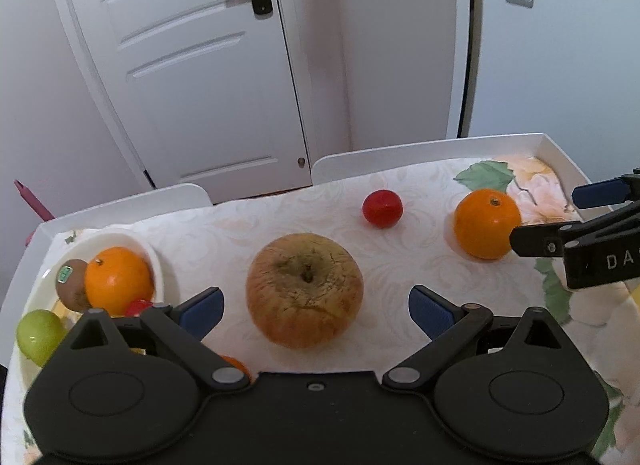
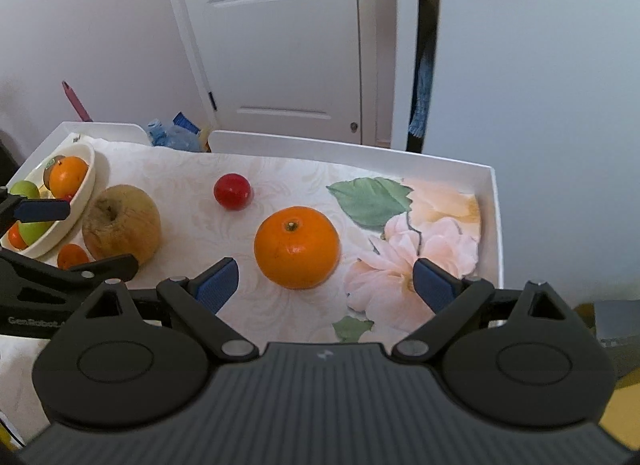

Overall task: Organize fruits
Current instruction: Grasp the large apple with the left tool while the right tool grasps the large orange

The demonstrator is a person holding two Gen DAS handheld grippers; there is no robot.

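A big wrinkled yellow-brown apple (image 1: 304, 289) (image 2: 122, 223) sits on the floral cloth, and my left gripper (image 1: 316, 307) (image 2: 86, 237) is open with one finger on each side of it, not touching. An orange (image 2: 297, 247) (image 1: 486, 223) stands just ahead of my right gripper (image 2: 326, 285) (image 1: 546, 217), which is open and reaches its sides. A small red fruit (image 1: 382, 208) (image 2: 232, 191) lies farther back between them. At the left a white bowl (image 1: 156, 261) (image 2: 90, 177) holds an orange (image 1: 118, 279), a kiwi (image 1: 72, 285) and a green apple (image 1: 38, 337).
Everything rests on a white tray (image 2: 494, 201) with raised edges, lined with a flower-print cloth. A small tangerine (image 2: 72, 256) lies beside the bowl, near the left gripper. Plastic bottles (image 2: 172, 135) stand beyond the tray's far edge. A white door (image 1: 192, 77) is behind.
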